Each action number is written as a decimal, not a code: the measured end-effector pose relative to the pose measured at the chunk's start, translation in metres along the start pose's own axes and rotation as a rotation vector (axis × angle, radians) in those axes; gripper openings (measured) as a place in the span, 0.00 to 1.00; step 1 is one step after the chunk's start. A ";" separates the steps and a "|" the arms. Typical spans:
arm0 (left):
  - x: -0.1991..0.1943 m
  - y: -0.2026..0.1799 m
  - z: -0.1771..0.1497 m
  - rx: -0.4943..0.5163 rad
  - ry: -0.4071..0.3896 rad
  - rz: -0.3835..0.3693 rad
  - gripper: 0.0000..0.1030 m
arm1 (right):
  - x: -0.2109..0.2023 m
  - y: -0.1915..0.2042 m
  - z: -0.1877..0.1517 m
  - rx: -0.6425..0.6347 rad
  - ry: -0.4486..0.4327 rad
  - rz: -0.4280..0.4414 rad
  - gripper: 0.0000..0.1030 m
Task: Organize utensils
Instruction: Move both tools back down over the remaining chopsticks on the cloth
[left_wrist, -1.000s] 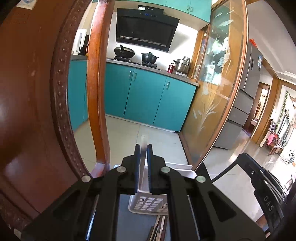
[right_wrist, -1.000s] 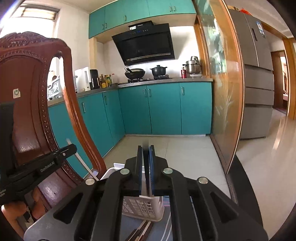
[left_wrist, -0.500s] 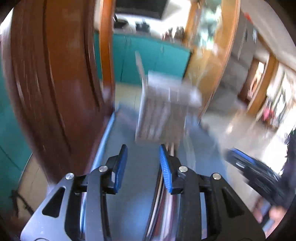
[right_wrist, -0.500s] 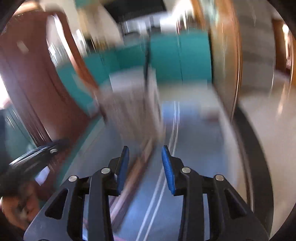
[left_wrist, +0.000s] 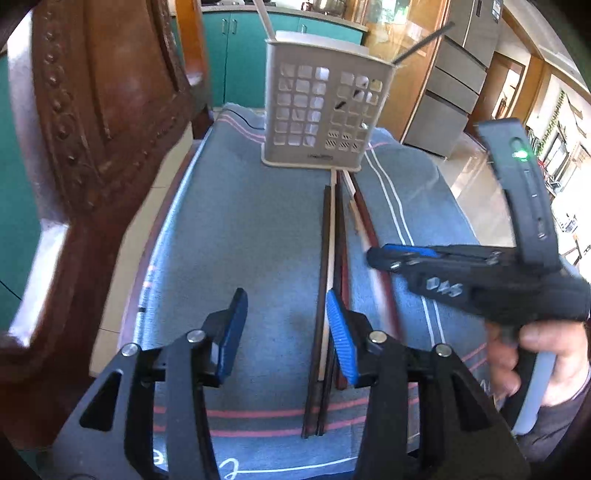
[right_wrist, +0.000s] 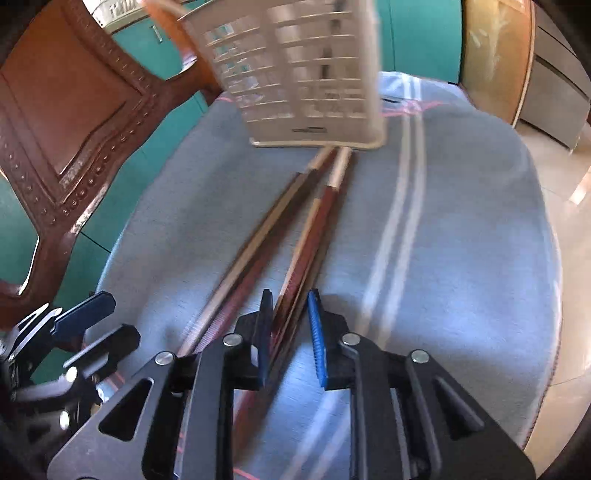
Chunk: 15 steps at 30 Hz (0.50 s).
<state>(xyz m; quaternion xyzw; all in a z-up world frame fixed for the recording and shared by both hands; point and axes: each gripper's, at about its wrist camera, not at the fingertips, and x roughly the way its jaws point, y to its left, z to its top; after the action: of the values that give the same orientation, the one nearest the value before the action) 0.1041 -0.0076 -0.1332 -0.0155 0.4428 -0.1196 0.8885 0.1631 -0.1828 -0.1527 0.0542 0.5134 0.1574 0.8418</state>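
Several dark and reddish-brown chopsticks (left_wrist: 327, 258) lie in a row on a blue striped cloth (left_wrist: 236, 229), pointing at a white slotted utensil basket (left_wrist: 317, 107) at the far end. The basket holds a thin stick. My left gripper (left_wrist: 284, 332) is open above the cloth, its right finger beside the chopsticks. My right gripper (right_wrist: 290, 332) is open low over the chopsticks (right_wrist: 295, 236), its jaws either side of the reddish ones. The basket (right_wrist: 299, 74) shows ahead of it. The right gripper also shows in the left wrist view (left_wrist: 406, 258).
A carved wooden chair back (left_wrist: 92, 147) stands close on the left of the cloth-covered table and also shows in the right wrist view (right_wrist: 62, 129). Teal cabinets, a glass door and a fridge are behind. The table edge (right_wrist: 546, 295) drops off on the right.
Both grippers went from shut to open and tilted down from the kitchen view onto the table. The right gripper has dropped over the chopsticks.
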 end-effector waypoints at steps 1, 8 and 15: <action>0.005 -0.005 0.006 0.007 0.013 -0.011 0.44 | -0.002 -0.005 -0.002 0.002 -0.001 -0.001 0.19; 0.035 -0.013 0.005 0.028 0.093 -0.056 0.43 | -0.027 -0.052 -0.019 0.114 -0.034 -0.018 0.21; 0.042 -0.003 0.006 -0.006 0.104 -0.048 0.18 | -0.034 -0.061 -0.028 0.139 -0.051 -0.051 0.22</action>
<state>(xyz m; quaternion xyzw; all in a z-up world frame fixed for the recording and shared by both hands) 0.1323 -0.0208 -0.1618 -0.0225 0.4882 -0.1403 0.8611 0.1365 -0.2530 -0.1520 0.1035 0.5027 0.0983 0.8526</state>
